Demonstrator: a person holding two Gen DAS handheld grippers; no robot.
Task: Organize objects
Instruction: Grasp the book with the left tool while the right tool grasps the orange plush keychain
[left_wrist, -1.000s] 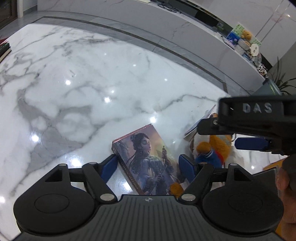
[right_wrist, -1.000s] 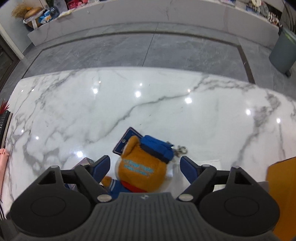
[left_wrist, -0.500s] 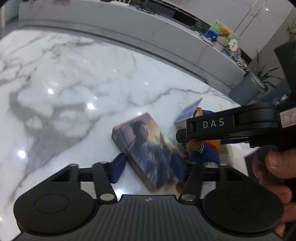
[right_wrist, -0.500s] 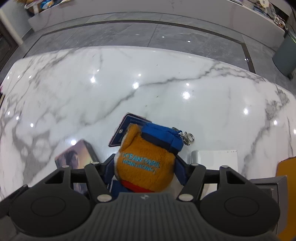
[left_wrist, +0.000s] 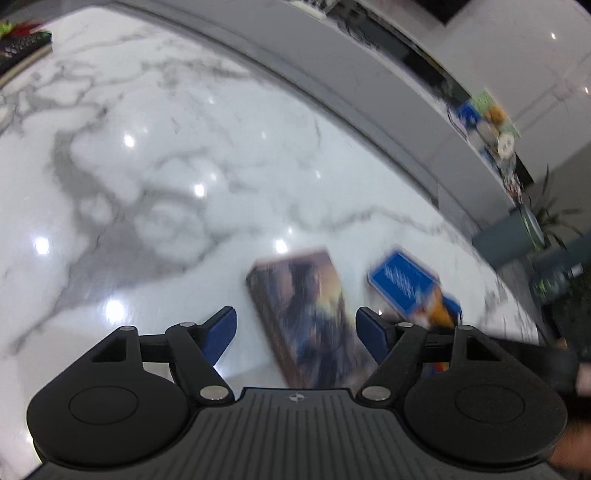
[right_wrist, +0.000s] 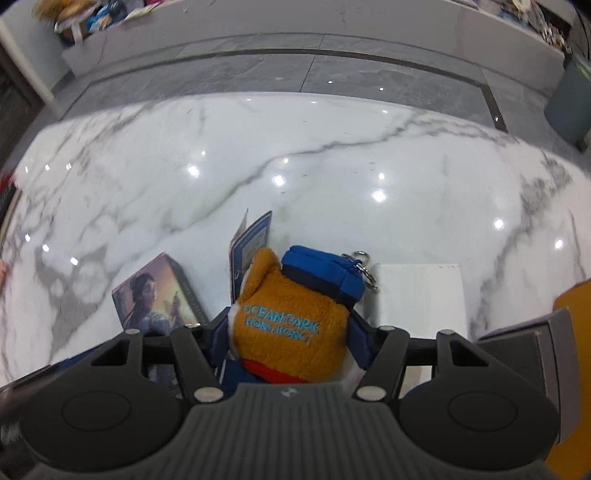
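Right gripper (right_wrist: 290, 334) clamps orange plush toy (right_wrist: 291, 317) above marble table (right_wrist: 332, 184).

Blurred by motion across the whole left wrist view: book cover (left_wrist: 306, 317) smeared, picture on it unreadable; blue tag (left_wrist: 402, 282) with illegible white print. Plush toy (left_wrist: 439, 310) there mostly hidden behind the right finger. In the right wrist view, lower body of the toy hidden behind the gripper body; near end of the book covered too; orange thing (right_wrist: 574, 306) cut off at the right edge.
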